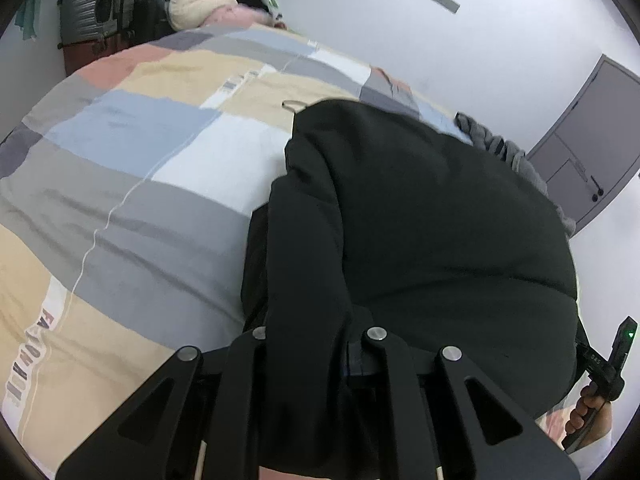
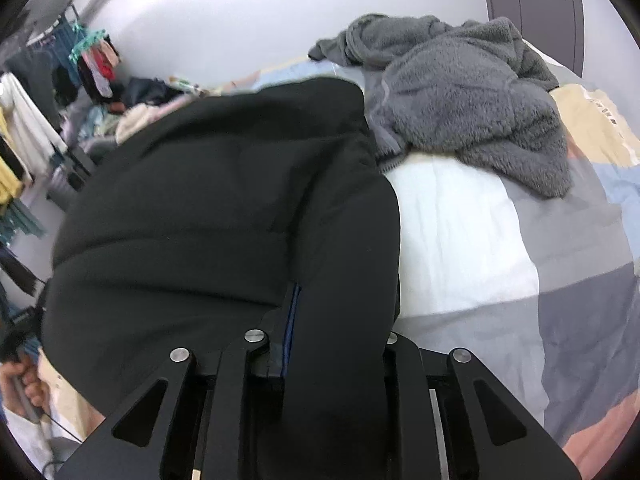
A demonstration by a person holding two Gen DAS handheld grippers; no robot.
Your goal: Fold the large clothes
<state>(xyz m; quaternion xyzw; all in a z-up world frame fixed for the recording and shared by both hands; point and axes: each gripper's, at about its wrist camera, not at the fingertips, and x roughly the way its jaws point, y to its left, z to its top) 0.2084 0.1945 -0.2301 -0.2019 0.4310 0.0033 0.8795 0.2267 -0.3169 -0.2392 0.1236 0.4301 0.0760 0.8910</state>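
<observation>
Honestly, the biggest risk here is slippage: the black quilted puffer jacket [image 1: 432, 216] is thick and slick-looking, and only a bunched edge of it is pinched by each gripper. If it gets lifted or swung fast, a fold could easily be pulled out of one side, and the whole thing would flop lopsided. A second worry is the thin wire hanger hook [image 1: 289, 105] seen poking out at the jacket's far end in the left wrist view; if a hanger is left inside, a clean fold is probably ruined. The crumpled grey fleece garment [image 2: 472, 96] lying just beside the jacket could also be dragged along or trapped under it.

The left gripper [image 1: 308, 360] is clamped on a thick roll of black fabric, and the right gripper [image 2: 332, 360] is clamped on another roll at the opposite side, a blue trim line showing there.

The jacket is spread lengthways on the bed with the patchwork pastel duvet [image 1: 132, 184], puffy, matte, rounded, with stitched channels across it. No fold is finished yet.
</observation>
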